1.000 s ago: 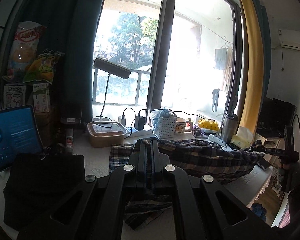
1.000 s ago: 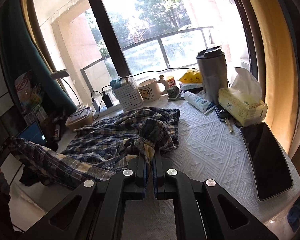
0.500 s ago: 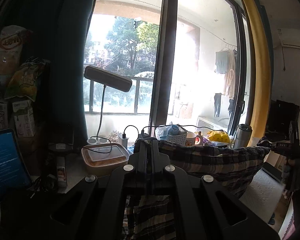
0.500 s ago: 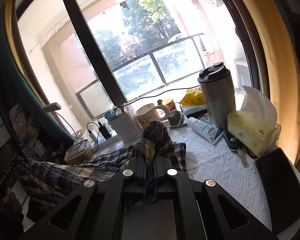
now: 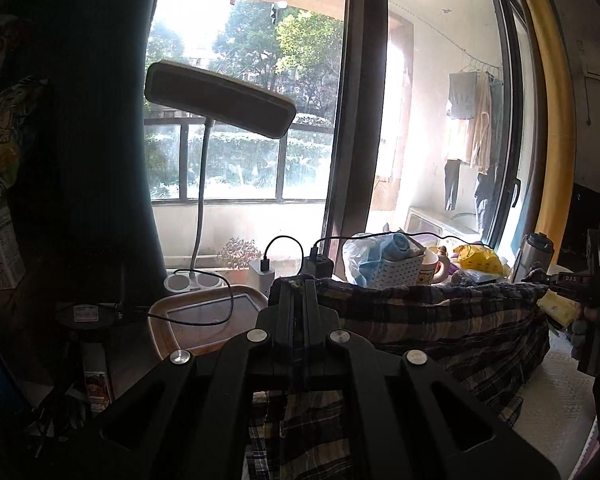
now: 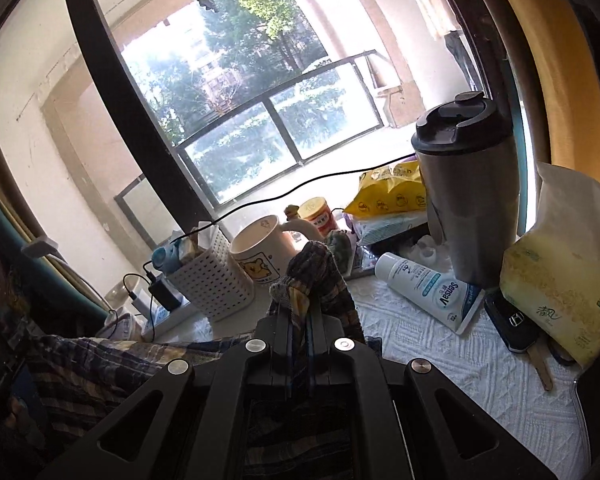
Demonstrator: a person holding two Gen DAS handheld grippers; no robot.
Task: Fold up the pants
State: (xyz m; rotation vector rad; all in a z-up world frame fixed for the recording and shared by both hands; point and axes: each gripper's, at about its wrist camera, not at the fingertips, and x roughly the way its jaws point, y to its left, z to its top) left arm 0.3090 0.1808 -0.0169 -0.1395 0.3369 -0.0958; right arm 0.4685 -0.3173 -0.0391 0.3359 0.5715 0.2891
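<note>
Where visible, basket (image 6: 214,280) with bottles

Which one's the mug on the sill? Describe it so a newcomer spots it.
Look along the window sill behind the white tablecloth. The mug stands between the white perforated basket and the tall grey tumbler. Only it is cream with a yellow bear.

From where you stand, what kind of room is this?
Probably a lived-in home, a desk by a balcony window: laundry hangs outside, with a mug, tissues and a lamp around it.
</note>
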